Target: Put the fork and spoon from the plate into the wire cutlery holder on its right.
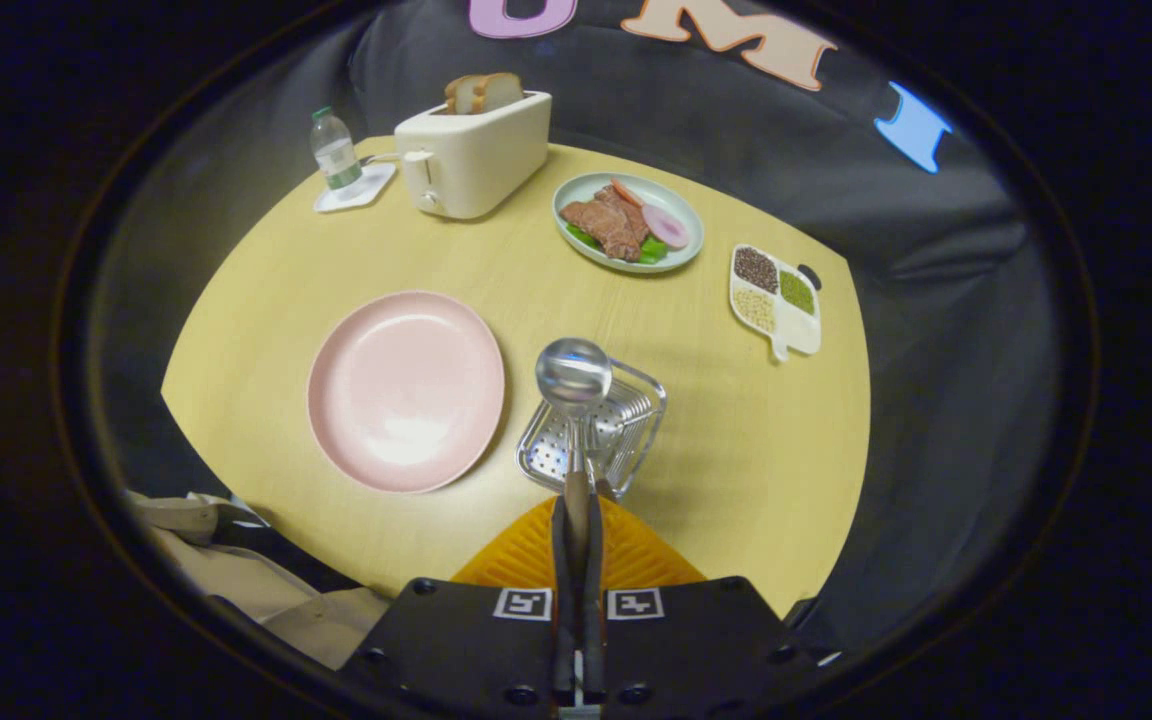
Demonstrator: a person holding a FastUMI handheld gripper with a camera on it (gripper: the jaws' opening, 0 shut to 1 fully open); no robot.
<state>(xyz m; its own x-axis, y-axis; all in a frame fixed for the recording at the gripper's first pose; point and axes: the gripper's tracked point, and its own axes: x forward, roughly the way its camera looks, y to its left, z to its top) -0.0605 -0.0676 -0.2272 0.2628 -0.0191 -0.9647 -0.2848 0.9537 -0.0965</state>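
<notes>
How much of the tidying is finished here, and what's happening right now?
The pink plate is bare, so nothing remains to collect from it. The gripper is shut on the spoon, holding it bowl-up over the wire cutlery holder. Left: lower and release it. I cannot tell whether the fork is already inside.

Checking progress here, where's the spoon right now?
The spoon is clamped between the gripper fingers, bowl up over the wire cutlery holder, right of the pink plate.

My gripper (577, 500) hangs above the table, its two fingers (564, 560) pressed nearly together on the spoon (574, 400) handle, bowl pointing away from me.
</notes>
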